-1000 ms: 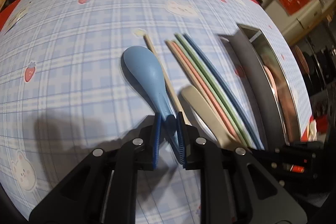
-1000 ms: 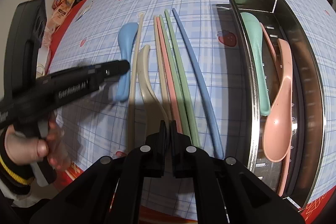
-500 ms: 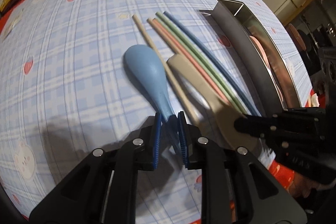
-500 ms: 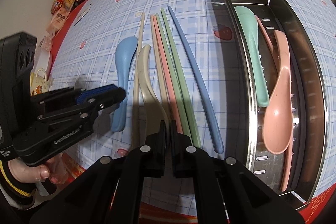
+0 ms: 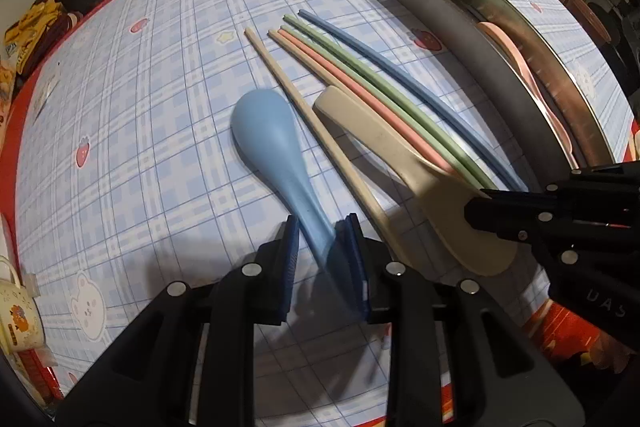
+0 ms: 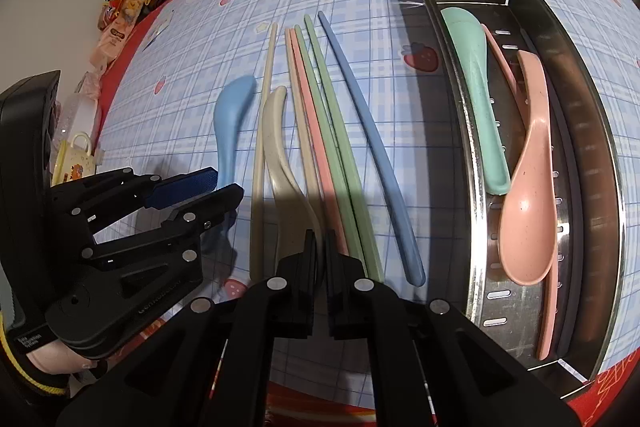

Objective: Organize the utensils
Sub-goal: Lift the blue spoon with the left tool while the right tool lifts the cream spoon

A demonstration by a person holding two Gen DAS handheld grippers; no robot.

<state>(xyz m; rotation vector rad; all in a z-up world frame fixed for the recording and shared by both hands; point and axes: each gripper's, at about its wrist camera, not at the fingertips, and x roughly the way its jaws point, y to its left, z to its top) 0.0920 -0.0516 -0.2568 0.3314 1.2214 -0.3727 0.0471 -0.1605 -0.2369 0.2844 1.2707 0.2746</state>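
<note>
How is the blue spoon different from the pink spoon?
The blue spoon lies on the tablecloth; the pink spoon lies in the metal tray. The blue spoon's handle sits between the fingers of the left hand-held gripper; no gripper is near the pink spoon. The blue spoon lies bowl down; the pink one lies bowl up. Both have the same shape.

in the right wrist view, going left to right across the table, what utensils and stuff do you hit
Left gripper → blue spoon → beige chopstick → beige spoon → pink chopstick → green chopsticks → blue chopstick → tray → mint spoon → pink spoon
</note>
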